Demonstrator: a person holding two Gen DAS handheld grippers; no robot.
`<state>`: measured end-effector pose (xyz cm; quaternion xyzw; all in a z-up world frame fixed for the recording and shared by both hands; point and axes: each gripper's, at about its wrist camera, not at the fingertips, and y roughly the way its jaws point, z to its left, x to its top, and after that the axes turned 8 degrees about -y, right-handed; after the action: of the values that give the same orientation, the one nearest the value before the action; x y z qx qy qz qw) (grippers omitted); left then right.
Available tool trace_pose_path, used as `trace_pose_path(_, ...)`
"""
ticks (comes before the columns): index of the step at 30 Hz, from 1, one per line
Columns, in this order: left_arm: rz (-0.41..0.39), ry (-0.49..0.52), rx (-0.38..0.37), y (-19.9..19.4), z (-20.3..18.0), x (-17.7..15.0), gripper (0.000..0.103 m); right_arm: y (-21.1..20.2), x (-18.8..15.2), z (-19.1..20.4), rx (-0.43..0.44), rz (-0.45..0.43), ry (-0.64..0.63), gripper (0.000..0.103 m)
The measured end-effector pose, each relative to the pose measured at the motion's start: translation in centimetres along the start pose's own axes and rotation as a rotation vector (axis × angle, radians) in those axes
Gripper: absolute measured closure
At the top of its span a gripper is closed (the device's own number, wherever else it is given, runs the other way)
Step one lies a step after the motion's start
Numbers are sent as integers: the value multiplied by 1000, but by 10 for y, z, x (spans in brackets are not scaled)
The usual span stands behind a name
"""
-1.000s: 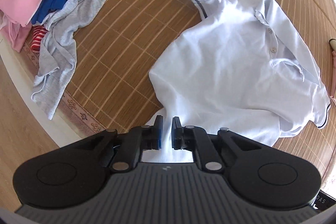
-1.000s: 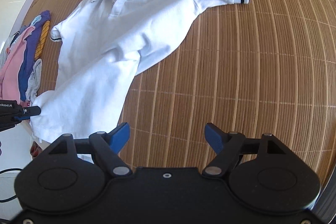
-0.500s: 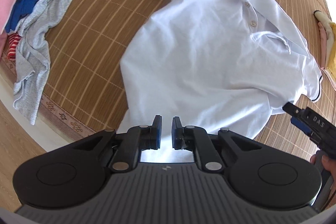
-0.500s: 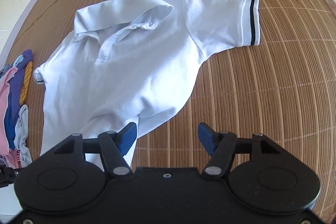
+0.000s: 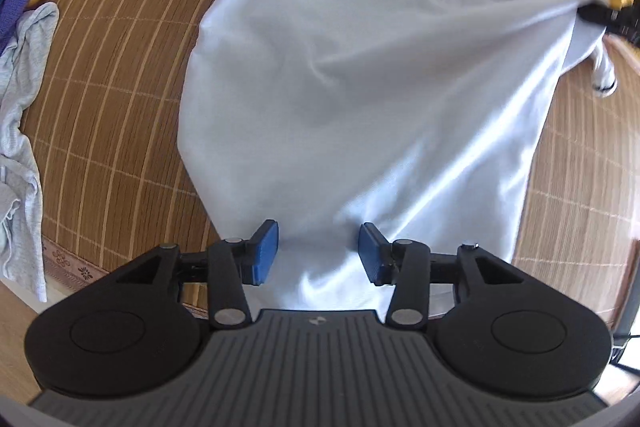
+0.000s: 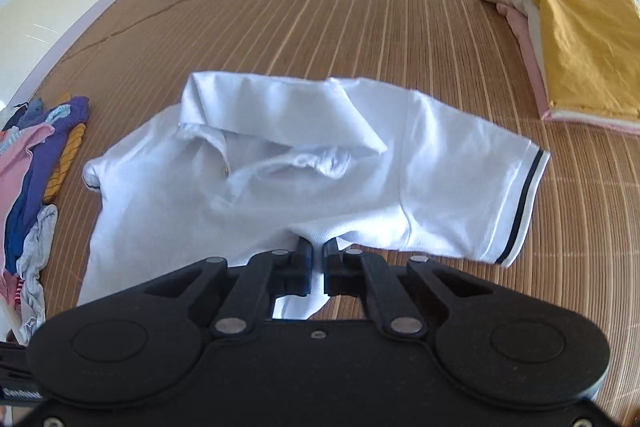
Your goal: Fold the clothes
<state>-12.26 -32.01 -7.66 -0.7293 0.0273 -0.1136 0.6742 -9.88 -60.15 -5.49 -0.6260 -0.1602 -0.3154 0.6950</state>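
I have R gripper (image 6: 316, 265) clamped on shirt (image 5: 340, 99) side edge, L gripper (image 5: 318, 253) opening astride hem, collar far end.

The woven bamboo mat (image 6: 360, 7) lies bare beyond the collar of the white polo shirt (image 6: 280, 195), open for passage. To the right sits a folded stack topped with mustard-yellow cloth (image 6: 580, 39) (well apart from the sleeve). Along the left edge a heap of unfolded coloured clothes (image 6: 28, 187) blocks that side.
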Motion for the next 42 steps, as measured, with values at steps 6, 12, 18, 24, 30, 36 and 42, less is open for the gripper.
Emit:
trace_pose_path(6, 10, -31, 15, 1, -11, -4, 52, -2, 27, 0, 114, -40, 22, 77)
trace_pose_path(12, 20, -109, -17, 3, -11, 3, 52, -7, -24, -18, 115, 62, 185, 53)
trace_pose_path(18, 8, -143, -27, 0, -13, 5, 52, 21, -84, 7, 214, 260, 204, 55)
trace_pose_path(24, 7, -105, -22, -2, -23, 0, 51, 24, -104, 55, 164, 281, 63, 100)
trace_pose_path(30, -7, -45, -42, -9, -35, -11, 49, -36, -97, 66, 132, 193, -72, 100)
trace_pose_path(36, -12, -33, -36, -12, -35, -13, 45, -78, -88, 83, 286, 183, -153, 99)
trace_pose_path(42, -2, -5, -20, -12, -31, -7, 44, -65, -107, 88, 318, 240, -64, 72)
